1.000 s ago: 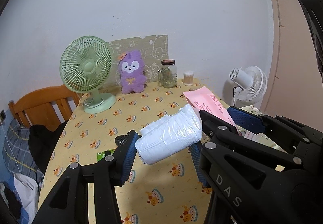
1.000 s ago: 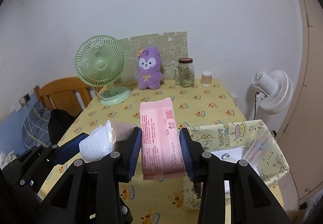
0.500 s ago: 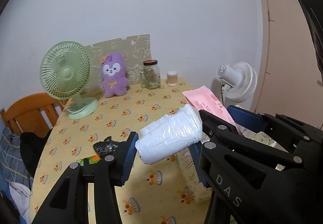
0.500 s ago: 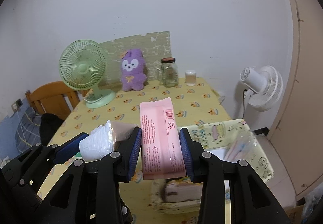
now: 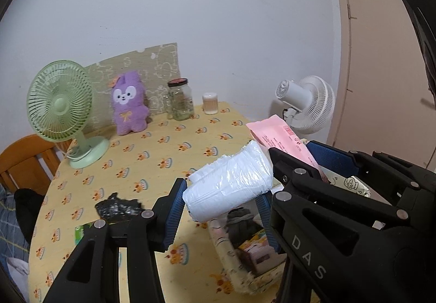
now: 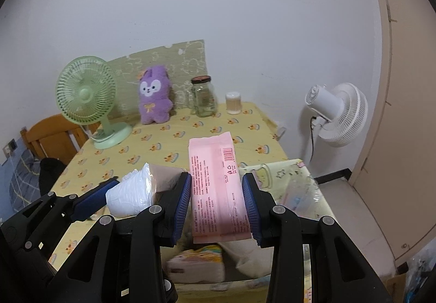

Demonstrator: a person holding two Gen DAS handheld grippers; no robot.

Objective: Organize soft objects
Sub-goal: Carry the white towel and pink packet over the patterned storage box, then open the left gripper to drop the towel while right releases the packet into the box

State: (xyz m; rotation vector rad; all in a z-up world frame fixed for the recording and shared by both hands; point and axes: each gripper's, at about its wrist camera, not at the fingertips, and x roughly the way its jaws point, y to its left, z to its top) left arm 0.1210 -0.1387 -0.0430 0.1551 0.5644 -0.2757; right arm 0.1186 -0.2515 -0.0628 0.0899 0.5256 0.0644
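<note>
1. Left wrist view takes in most of the table (image 5: 152, 155), covered in a yellow cloth with a crown print; its near edge is hidden behind the grippers.
2. A fabric storage bin (image 6: 275, 174) with a cartoon print stands at the table's right side, below both grippers. Its contents are largely screened: a dark bundle and some printed packs show in the left view, and a blurred pastel pack in the right view.
3. A green desk fan (image 5: 61, 109) stands at the back left of the table, and a white fan (image 5: 308, 104) stands beyond the right edge, its base hidden.
4. The left gripper (image 5: 218, 210) is clamped on a white plastic-wrapped pack (image 5: 231, 185), tilted up to the right, held above the bin's left end.
5. The right gripper (image 6: 215, 202) is clamped on a flat pink pack (image 6: 215, 188) with a barcode, held over the bin; its small print is too fine to read.
6. A purple plush toy (image 5: 128, 106) sits upright against a patterned board at the back wall, with a glass jar (image 5: 179, 99) and a small lidded container (image 5: 209, 104) to its right.
7. A crumpled black item (image 5: 117, 207) lies left of the left gripper, partly hidden by its finger; what it is cannot be told.
</note>
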